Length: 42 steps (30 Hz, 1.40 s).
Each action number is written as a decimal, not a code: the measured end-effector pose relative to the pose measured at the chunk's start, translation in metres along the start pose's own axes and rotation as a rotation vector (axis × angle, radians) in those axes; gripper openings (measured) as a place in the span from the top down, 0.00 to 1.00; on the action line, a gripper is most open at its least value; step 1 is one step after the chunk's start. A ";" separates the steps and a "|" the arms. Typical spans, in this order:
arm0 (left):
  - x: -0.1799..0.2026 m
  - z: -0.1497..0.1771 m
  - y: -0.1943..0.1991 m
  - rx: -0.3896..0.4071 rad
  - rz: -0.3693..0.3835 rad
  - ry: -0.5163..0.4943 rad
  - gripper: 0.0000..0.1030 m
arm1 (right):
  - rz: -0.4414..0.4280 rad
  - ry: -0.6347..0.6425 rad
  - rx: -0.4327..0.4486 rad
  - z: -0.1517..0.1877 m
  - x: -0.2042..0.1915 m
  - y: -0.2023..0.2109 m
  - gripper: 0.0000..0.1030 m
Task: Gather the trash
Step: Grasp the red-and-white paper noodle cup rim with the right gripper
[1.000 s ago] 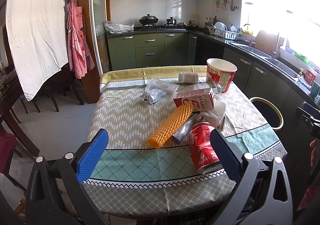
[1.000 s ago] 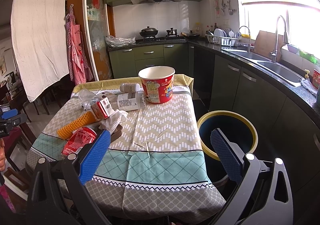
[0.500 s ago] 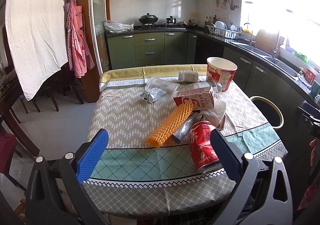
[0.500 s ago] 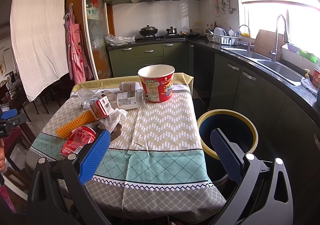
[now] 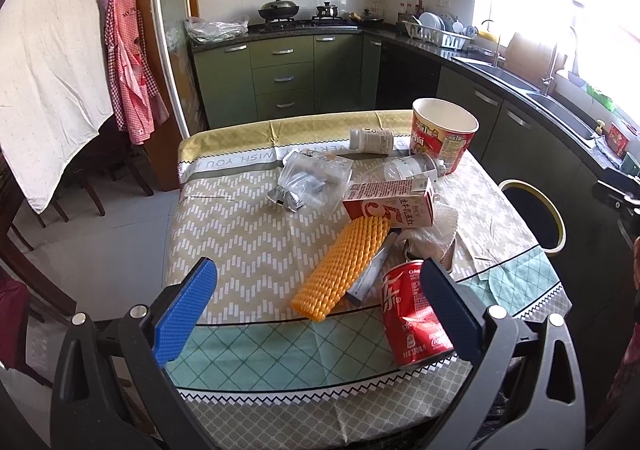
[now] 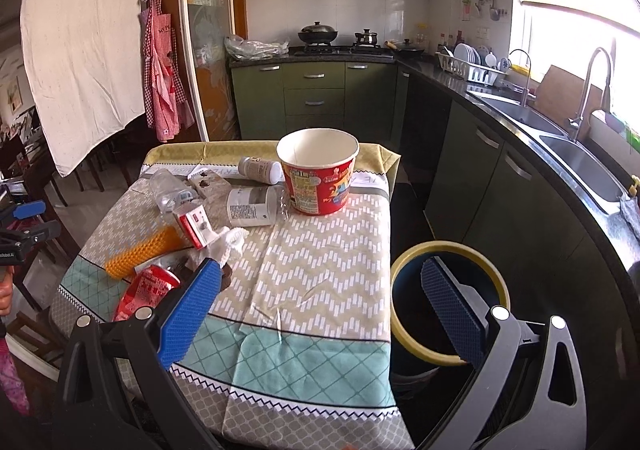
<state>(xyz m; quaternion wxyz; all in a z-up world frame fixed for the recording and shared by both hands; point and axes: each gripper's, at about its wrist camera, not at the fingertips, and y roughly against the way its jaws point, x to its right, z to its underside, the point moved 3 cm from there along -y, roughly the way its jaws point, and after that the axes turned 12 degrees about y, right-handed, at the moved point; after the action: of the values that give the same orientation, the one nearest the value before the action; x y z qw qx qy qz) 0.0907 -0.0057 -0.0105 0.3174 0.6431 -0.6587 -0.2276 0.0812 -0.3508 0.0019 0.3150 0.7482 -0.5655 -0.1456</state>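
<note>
Trash lies on the cloth-covered table (image 5: 240, 234): a red soda can (image 5: 408, 314) on its side, an orange foam net sleeve (image 5: 344, 270), a red-white milk carton (image 5: 392, 201), a clear plastic bottle (image 5: 408, 167), crumpled plastic bags (image 5: 312, 181), a small white bottle (image 5: 370, 139) and a red noodle cup (image 5: 442, 137). My left gripper (image 5: 316, 314) is open above the near edge, its right finger beside the can. My right gripper (image 6: 320, 310) is open over the table's near right corner. The noodle cup (image 6: 318, 175), soda can (image 6: 146, 288) and yellow-rimmed trash bin (image 6: 448, 298) show in the right wrist view.
The bin (image 5: 534, 215) stands on the floor by the table's right side, in front of dark green cabinets (image 6: 500, 185). A counter with a sink (image 6: 576, 157) runs along the right. Dark chairs (image 5: 100, 169) and a hanging white sheet (image 5: 48, 49) are to the left.
Both grippers have edged slightly nearer the table; both stay open and nothing on the table has moved.
</note>
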 end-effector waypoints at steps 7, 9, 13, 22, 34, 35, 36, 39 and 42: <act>0.028 -0.059 -0.040 -0.113 0.050 -0.030 0.06 | -0.045 0.044 -0.139 -0.092 0.027 -0.060 0.04; 0.037 -0.075 -0.056 -0.158 0.068 -0.033 0.06 | -0.076 0.022 -0.191 -0.113 0.035 -0.084 0.04; 0.053 -0.103 -0.088 -0.225 0.079 -0.035 0.06 | -0.141 -0.043 -0.305 -0.144 0.050 -0.141 0.13; 0.071 -0.141 -0.167 -0.324 0.050 -0.035 0.06 | -0.126 -0.107 -0.542 -0.150 0.084 -0.263 0.53; 0.085 -0.156 -0.231 -0.398 0.021 -0.050 0.06 | -0.136 -0.114 -0.682 -0.127 0.097 -0.337 0.74; 0.086 -0.156 -0.234 -0.403 0.018 -0.054 0.06 | -0.133 -0.109 -0.688 -0.125 0.096 -0.341 0.75; 0.087 -0.155 -0.236 -0.408 0.016 -0.059 0.06 | -0.133 -0.105 -0.692 -0.124 0.095 -0.344 0.80; 0.087 -0.154 -0.241 -0.417 0.016 -0.063 0.06 | -0.142 -0.105 -0.696 -0.121 0.092 -0.351 0.93; 0.086 -0.154 -0.244 -0.422 0.013 -0.066 0.06 | -0.154 -0.115 -0.693 -0.121 0.090 -0.354 0.94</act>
<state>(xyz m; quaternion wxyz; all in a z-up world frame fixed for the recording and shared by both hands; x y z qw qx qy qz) 0.3747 -0.0913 -0.0654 0.4246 0.5504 -0.6106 -0.3794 0.4464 -0.3409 -0.1185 0.5057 0.6281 -0.4411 -0.3939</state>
